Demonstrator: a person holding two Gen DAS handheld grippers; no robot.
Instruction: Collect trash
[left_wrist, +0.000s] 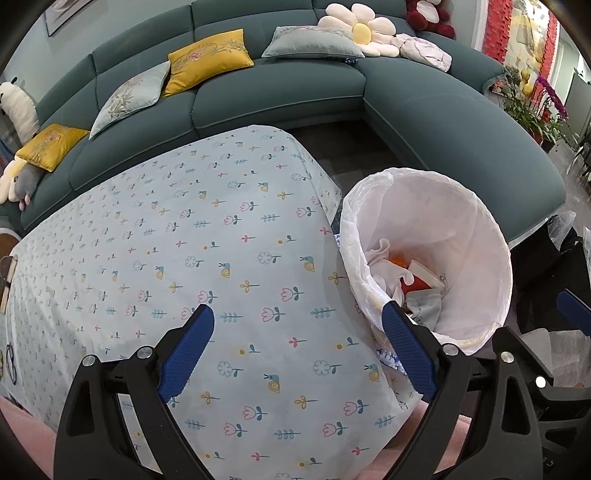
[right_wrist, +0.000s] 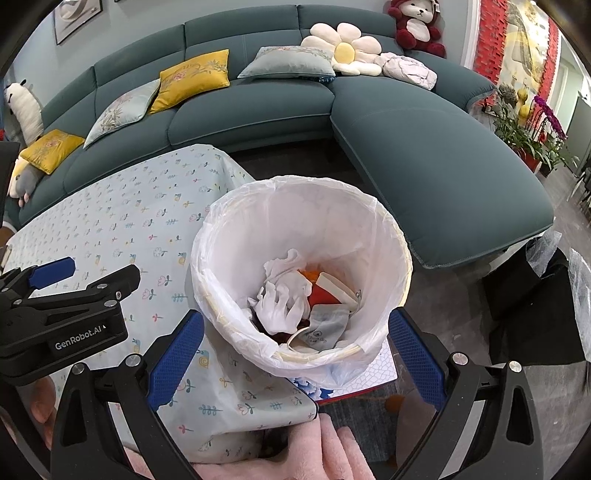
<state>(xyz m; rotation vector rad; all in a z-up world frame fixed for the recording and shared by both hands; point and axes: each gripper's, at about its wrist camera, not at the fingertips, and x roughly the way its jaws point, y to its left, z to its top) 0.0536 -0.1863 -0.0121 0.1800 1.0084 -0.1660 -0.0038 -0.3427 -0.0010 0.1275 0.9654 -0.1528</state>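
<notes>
Both tools gape apart, empty: left tool (left_wrist: 297, 317) over the floral-clothed bench (left_wrist: 221, 258), right tool (right_wrist: 295, 325) above the white-lined round bin (right_wrist: 369, 236) of crumpled paper trash (right_wrist: 284, 302)

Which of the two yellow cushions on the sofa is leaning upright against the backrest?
The larger yellow embroidered cushion near the middle of the teal sofa leans upright; the other yellow cushion, at the left end, lies flat on the seat.

1. Teal sectional sofa (right_wrist: 258, 107) curves along the pale blue wall (right_wrist: 37, 55).
2. Yellow cushions (right_wrist: 192, 83), flower pillow (right_wrist: 345, 50), red plush bear (right_wrist: 417, 26) on it.
3. Dark floor (right_wrist: 295, 162); potted orchids (right_wrist: 535, 125) at right.
</notes>
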